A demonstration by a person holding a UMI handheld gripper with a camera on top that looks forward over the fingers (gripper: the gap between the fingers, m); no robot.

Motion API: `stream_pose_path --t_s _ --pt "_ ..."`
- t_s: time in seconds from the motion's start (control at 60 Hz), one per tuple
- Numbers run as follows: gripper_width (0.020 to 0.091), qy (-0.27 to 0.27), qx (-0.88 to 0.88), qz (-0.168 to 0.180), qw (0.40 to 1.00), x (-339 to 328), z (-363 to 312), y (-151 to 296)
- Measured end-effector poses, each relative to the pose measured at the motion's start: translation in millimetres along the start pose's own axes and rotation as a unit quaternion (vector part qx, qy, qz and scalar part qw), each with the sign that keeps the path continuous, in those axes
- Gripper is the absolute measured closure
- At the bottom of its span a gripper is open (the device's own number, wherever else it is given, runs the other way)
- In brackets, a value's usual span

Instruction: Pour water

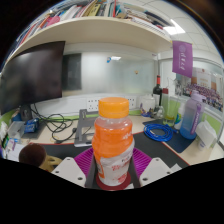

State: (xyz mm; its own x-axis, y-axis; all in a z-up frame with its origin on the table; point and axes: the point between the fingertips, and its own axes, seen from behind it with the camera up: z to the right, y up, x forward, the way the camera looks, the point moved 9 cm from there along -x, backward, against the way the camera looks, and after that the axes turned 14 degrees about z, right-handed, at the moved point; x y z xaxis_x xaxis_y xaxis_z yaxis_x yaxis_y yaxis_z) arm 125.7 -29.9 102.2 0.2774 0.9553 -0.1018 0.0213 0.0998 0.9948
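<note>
An orange drink bottle (113,140) with an orange cap and a white and red label stands upright between my fingers. My gripper (113,172) is shut on the bottle: both magenta pads (84,160) press against its lower sides. The bottle's base is hidden below the fingers. It seems to be lifted above the desk. A tall clear bottle with a purple cap (190,116) stands on the desk at the right, well beyond my fingers.
A dark monitor (35,80) stands at the back left, with cables and a blue cable coil (158,131) on the desk (150,150). A brown round object (33,155) lies at the left. A shelf of books (100,15) runs overhead.
</note>
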Motion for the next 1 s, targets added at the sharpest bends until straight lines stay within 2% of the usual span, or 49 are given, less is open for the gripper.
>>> stream_pose_path --t_s 0.033,0.117,0.167,0.367,0.567,0.817,1.0 --pt "0.0508 -0.001 0.010 -0.009 1.000 -2 -1 -2" --pt "0.0326 0.003 0.016 -0.037 0.999 -10 -2 -9" --pt "0.0285 0.002 0.009 -0.043 0.999 -17 -2 -10" --pt "0.0281 0.005 -0.013 -0.105 0.994 -81 6 -16" --pt "0.0294 0.005 -0.005 -0.154 0.988 -166 11 13" --pt "0.0290 0.008 -0.019 -0.158 0.987 -241 -9 53" --pt "0.0297 0.020 -0.016 -0.142 0.990 -276 -32 74"
